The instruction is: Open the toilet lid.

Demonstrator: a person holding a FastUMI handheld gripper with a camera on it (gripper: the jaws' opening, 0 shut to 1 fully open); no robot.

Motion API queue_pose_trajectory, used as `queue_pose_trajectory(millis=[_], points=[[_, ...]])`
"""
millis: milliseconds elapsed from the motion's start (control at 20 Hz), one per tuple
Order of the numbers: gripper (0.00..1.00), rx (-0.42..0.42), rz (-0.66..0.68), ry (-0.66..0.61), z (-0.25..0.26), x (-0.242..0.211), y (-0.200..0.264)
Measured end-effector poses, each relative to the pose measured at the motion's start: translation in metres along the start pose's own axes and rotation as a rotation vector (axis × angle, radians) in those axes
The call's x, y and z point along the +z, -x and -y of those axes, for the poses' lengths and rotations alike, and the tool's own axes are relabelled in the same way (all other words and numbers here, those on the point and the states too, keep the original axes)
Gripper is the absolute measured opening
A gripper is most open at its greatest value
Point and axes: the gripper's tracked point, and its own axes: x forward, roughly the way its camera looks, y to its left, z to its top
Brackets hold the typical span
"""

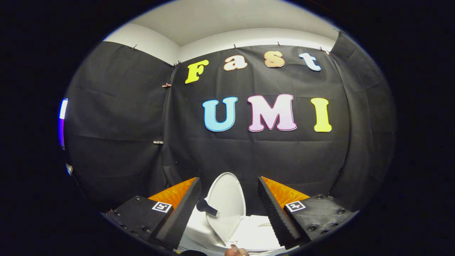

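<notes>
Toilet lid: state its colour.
White. The toilet lid stands raised between the open gripper fingers, clearest in the gripper view.

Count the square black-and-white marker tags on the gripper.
2. One marker tag sits on the left finger's base, left of the raised toilet lid; the other on the right finger's base. The gripper is open. Others may be hidden.

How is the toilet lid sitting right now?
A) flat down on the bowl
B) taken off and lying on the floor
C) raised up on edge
C: the toilet lid stands raised above the bowl, seen between the open gripper fingers, which touch nothing.
</notes>
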Motion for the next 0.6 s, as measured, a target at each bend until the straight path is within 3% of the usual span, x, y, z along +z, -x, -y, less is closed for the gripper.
queue_pose_trajectory(millis=[600], points=[[1.0, -0.144, 0.059, 0.027, 0.071, 0.043, 0.07]])
